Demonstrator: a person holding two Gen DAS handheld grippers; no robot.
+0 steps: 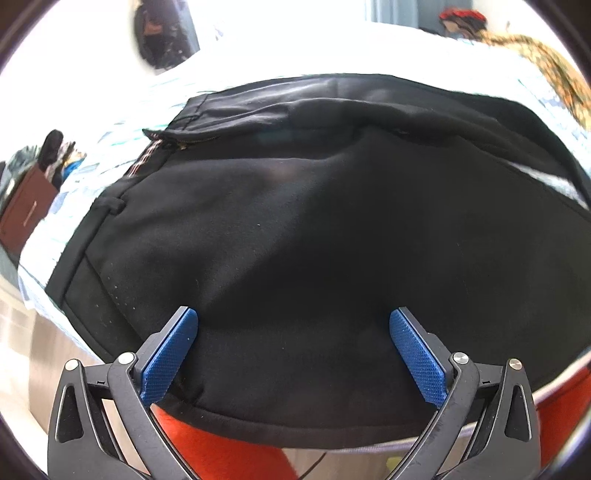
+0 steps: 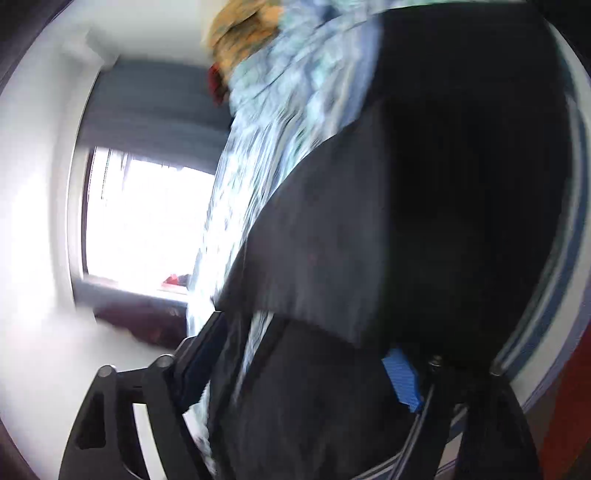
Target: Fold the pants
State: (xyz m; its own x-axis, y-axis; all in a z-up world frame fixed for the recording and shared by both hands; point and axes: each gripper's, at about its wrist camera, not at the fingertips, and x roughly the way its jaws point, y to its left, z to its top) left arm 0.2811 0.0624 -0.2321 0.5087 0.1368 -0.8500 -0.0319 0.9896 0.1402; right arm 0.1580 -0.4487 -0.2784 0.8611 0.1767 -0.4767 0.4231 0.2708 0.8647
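Black pants [image 1: 314,229] lie folded on a bed with a light blue patterned sheet [image 1: 110,133], waistband and zipper at the upper left. My left gripper [image 1: 293,328] is open, its blue pads [image 1: 170,354] spread wide just above the near edge of the pants, holding nothing. In the blurred, tilted right wrist view the pants [image 2: 424,221] fill the right side. My right gripper [image 2: 303,343] has its jaws apart, with black cloth lying between and over the fingers; one blue pad [image 2: 400,380] shows.
A yellow patterned cloth [image 1: 546,70] and a red item [image 1: 461,16] lie at the far right of the bed. A brown cabinet [image 1: 26,210] stands at the left. Red fabric [image 1: 221,454] shows below the bed edge. A bright window [image 2: 144,218] is beside the bed.
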